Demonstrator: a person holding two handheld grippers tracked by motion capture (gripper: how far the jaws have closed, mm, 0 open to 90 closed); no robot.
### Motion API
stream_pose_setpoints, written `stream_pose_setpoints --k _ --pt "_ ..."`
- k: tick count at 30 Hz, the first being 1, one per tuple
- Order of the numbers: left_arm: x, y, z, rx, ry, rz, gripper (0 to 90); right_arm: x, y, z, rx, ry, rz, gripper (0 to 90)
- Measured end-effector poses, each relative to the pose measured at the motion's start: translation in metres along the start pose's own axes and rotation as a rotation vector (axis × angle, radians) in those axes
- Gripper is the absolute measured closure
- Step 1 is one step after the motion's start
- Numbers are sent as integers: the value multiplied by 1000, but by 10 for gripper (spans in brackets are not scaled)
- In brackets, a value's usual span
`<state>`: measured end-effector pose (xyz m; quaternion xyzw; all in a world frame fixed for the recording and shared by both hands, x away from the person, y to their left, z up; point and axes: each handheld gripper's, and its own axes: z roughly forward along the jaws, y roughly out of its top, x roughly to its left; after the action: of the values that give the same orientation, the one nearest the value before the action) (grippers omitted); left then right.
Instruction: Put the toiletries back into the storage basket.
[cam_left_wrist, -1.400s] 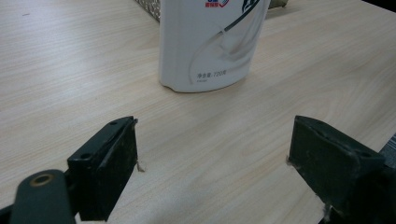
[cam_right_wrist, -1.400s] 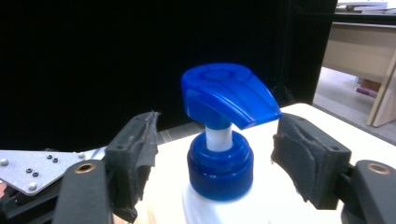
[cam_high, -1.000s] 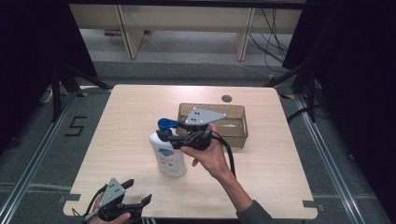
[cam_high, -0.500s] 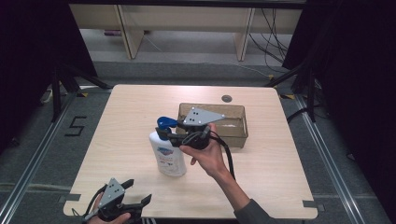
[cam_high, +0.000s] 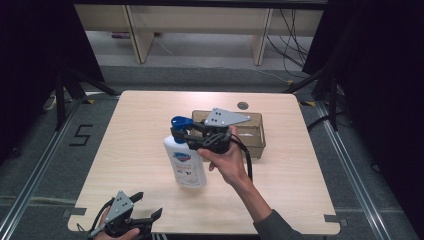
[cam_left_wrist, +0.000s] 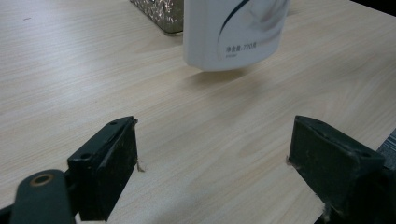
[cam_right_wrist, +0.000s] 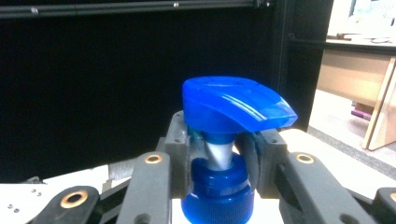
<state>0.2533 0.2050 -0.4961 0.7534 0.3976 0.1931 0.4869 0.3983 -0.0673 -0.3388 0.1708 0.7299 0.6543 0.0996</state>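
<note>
Pump bottle gripped by its neck, lifted clear of the table.

The white pump bottle (cam_high: 186, 162) was clamped by the right gripper (cam_high: 186, 136) just under the blue pump head (cam_right_wrist: 236, 103), the jaws closed on the narrow stem between head and collar; that spot was probably chosen because the wide head above stops the bottle from slipping down. In the left gripper view the bottle's base (cam_left_wrist: 233, 32) was seen hanging above its own shadow on the wooden table (cam_high: 135, 120), so it was judged to be held in the air, near the table's middle. Just behind it, the clear box (cam_high: 252, 132) was left standing, possibly as a destination. The left gripper (cam_high: 142, 216) was kept low at the near edge, its jaws spread wide and holding nothing.
</note>
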Motion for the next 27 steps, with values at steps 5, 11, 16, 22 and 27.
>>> stream_pose_setpoints --k 5,11,16,22,27 --pt "0 0 0 -1 0 -1 149 -6 9 -6 -29 4 21 659" --pt "0 0 0 -3 -1 -9 149 -11 19 -13 -32 -16 7 659" --pt "0 0 0 -4 -2 -9 149 -17 29 -22 -29 -33 11 659" --pt "0 0 0 2 0 -5 149 -25 38 -33 -37 -58 6 659" --pt "1 0 0 6 6 15 149 -30 44 -44 -29 -79 12 659"
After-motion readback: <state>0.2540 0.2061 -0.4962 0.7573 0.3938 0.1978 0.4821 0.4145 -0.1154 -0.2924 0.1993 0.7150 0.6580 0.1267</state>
